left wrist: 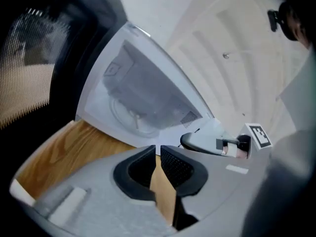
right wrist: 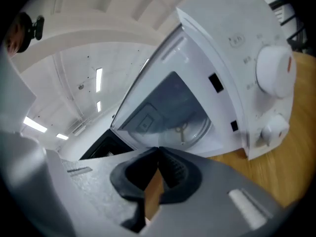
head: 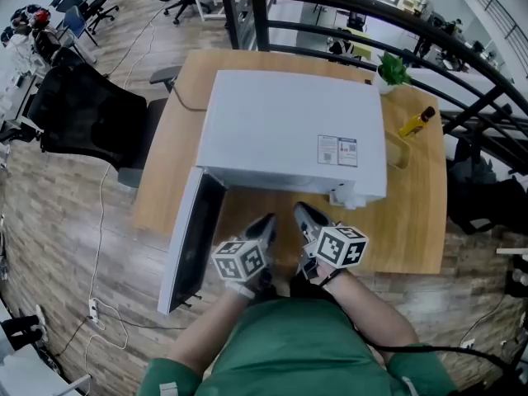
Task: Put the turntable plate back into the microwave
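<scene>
left gripper (head: 266,221) closed, empty | right gripper (head: 304,213) closed, empty | microwave (head: 289,130) door (head: 191,238) swung open left; both tips before cavity mouth

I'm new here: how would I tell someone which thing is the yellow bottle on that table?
Start at the big white microwave on the wooden table. In the head view, look just right of it, nearer than the small green plant. The yellow bottle is the only yellow thing there, with a dark cap.
</scene>
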Motion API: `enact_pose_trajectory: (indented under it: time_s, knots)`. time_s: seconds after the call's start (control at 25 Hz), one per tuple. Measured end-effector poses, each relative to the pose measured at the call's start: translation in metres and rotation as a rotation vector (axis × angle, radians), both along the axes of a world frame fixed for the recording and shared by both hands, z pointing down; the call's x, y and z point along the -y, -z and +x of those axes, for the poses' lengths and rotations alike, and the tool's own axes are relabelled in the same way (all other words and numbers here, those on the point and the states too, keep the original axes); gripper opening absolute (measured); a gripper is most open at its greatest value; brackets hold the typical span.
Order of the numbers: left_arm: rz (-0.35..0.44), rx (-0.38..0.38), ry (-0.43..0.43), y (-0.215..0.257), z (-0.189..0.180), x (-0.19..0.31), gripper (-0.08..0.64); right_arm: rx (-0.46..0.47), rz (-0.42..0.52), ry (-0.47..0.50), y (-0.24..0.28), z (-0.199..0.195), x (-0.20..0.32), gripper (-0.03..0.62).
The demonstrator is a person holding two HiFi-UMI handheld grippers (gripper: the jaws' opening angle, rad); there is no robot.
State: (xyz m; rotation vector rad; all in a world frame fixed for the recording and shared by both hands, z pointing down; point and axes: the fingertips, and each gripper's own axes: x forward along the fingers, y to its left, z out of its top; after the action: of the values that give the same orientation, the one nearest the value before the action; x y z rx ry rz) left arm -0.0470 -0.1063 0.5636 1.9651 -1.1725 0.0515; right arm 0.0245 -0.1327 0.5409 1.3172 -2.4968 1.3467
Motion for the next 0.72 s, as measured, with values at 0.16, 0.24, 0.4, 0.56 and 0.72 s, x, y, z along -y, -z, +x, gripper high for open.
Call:
enact_pose_trajectory:
  time_s: [0.16, 0.24, 0.4, 0.56, 0.72]
  knots:
    - [0.100, 0.127, -0.030, 0.025, -0.006, -0.006, 0.038, -0.063, 0.086, 0.006, 0.021, 0.011, -0.005, 0.005]
    - [0.126, 0.136, -0.018, 0.037, -0.011, -0.008, 0.038, -0.097, 0.138, 0.012, 0.033, 0.015, -0.008, 0.005]
    - [0.167, 0.101, 0.000, 0.063, -0.011, -0.013, 0.038, -0.157, 0.232, 0.018, 0.053, 0.021, -0.014, 0.005]
    - [0.224, 0.105, -0.012, 0.084, -0.006, -0.016, 0.038, -0.160, 0.261, 0.016, 0.066, 0.022, -0.019, 0.005]
    - [0.273, 0.081, -0.016, 0.104, -0.004, -0.019, 0.038, -0.170, 0.297, 0.017, 0.080, 0.020, -0.022, 0.005]
